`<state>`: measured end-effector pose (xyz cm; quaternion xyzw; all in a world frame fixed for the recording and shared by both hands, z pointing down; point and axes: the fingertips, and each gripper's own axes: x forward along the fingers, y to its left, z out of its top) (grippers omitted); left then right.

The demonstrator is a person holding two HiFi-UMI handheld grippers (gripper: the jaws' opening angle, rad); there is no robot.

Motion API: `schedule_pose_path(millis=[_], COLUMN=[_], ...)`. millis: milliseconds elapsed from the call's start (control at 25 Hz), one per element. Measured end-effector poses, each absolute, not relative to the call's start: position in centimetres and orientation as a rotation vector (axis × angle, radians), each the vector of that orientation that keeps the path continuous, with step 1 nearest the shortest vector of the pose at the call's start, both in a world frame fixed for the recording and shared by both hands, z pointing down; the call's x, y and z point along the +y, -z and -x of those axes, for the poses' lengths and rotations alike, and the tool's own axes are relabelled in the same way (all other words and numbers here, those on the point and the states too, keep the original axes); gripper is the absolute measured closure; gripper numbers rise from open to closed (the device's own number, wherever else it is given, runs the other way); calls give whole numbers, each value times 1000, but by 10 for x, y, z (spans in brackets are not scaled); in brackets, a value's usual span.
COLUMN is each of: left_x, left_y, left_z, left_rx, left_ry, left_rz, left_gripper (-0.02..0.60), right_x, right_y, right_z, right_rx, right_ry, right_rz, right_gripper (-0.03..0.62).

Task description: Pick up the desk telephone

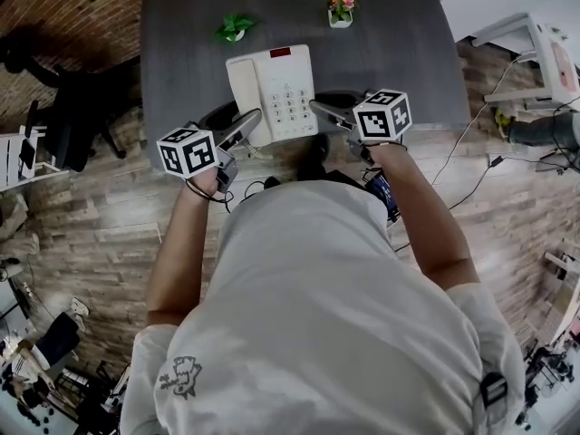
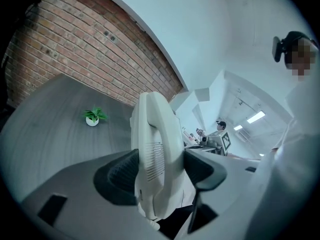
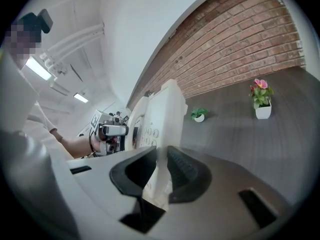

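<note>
You are holding the phone [image 1: 272, 93] at the near edge of the desk [image 1: 181, 43]. Gripper views alone are showing the grips: left tongs [image 2: 160, 165] wide around the handset [image 2: 152, 144], right tongs [image 3: 161, 171] narrow on its edge.

In the head view the desk [image 1: 181, 53] runs off the top edge, and the person's torso [image 1: 335, 306] hides the floor at lower centre. The desk telephone's [image 1: 272, 93] key digits and red display are too small to read. In the right gripper view its near edge blurs between the right gripper's [image 3: 159, 171] pads. In the left gripper view its keypad face is turned out of sight.
</note>
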<state>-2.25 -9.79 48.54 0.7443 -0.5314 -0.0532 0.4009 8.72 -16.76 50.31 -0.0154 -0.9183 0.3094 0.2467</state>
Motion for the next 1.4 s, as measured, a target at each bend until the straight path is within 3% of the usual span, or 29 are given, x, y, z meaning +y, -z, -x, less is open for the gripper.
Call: schedule_pose_path(millis=[760,960,1400], left_x=[-21,-30,-33], left_y=[-465,-464,-453], left_z=[8,-40,-75], left_rx=[-1298,-1341,-1370], left_ry=[149,143,151], left_rz=[-1958,-1963,-1926], left_gripper=[281,281,282], right_x=[-78,-88,-93], right_y=[-484,-487,-476], right_z=[-109,-156,-190], right_rx=[-2496,-2525,-2520], right_ry=[-824,-809,-807], right_rz=[-72,-39,-23], right_gripper=[517,517,516])
